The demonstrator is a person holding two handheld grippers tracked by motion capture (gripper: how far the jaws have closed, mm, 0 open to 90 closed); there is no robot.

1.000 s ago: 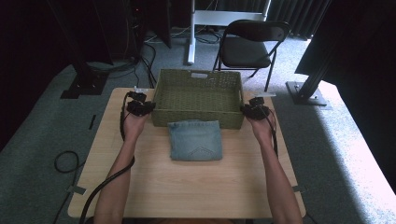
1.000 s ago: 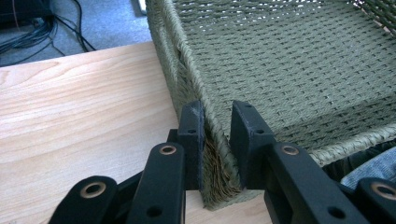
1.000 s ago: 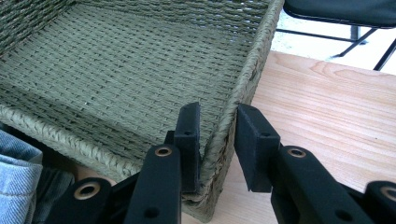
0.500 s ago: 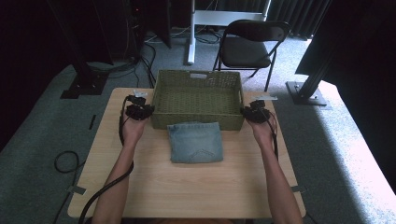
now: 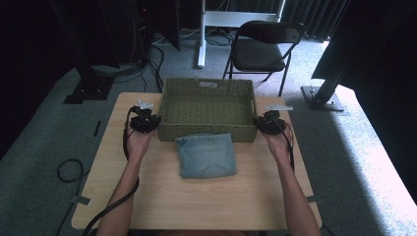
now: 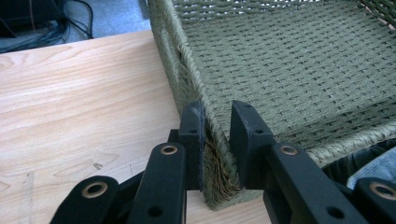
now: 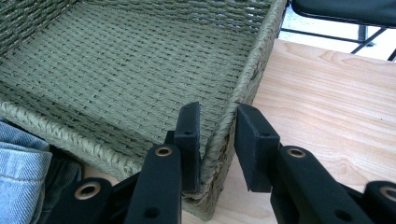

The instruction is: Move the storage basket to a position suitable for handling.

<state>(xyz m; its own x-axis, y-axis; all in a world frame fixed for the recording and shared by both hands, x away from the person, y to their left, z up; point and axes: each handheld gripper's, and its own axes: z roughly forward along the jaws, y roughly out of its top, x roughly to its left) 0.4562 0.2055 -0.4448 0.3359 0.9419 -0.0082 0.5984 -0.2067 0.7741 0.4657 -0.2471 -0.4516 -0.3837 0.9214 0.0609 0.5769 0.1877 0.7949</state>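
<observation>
Evidently both the left tongs (image 6: pixel 217 135) and right tongs (image 7: pixel 217 140) are clamped on the basket's (image 5: pixel 206 105) near corners on the table (image 5: pixel 147 196); moving it calls for level, matched hands.

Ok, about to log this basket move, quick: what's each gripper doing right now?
Left gripper: shut on the basket, clamping its side wall near the front corner.
Right gripper: shut on the basket, astride the opposite side wall.
</observation>
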